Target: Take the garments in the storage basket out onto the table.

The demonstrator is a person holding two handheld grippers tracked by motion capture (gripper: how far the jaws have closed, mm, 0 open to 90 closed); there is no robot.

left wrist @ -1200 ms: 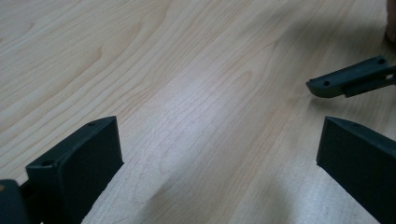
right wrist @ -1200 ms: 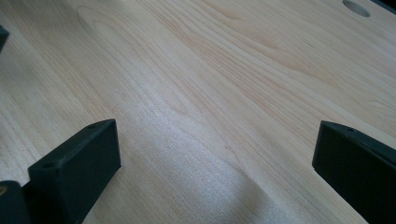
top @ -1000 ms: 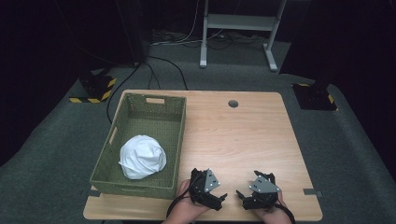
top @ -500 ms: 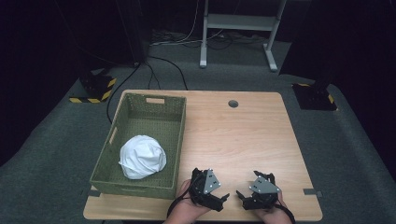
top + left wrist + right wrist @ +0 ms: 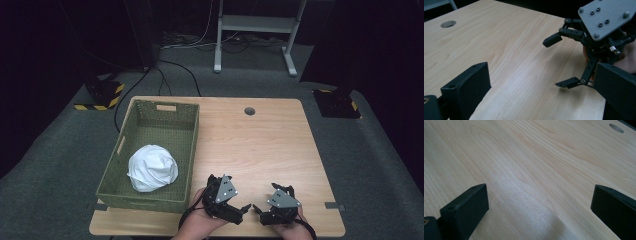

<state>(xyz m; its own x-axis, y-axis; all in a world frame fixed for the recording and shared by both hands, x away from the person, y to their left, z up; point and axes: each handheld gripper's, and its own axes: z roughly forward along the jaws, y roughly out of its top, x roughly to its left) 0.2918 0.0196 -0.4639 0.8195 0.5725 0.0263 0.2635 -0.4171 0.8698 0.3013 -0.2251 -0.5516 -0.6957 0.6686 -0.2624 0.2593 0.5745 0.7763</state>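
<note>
Wood table (image 5: 260, 145): bare across centre frame, free for work.
Left gripper (image 5: 239, 211): released, grasping nothing, parked lower centre.
Right gripper (image 5: 260, 212): likewise released, facing inward.
White cloth (image 5: 152, 167): bundled inside green basket (image 5: 165, 107), left of frame, likely awaiting retrieval.

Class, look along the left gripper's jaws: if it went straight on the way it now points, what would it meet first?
Most likely the right gripper, whose open jaws face it just ahead over the bare wooden table. Nothing lies between them, though depth is hard to judge and the left gripper might slip just past it.
</note>
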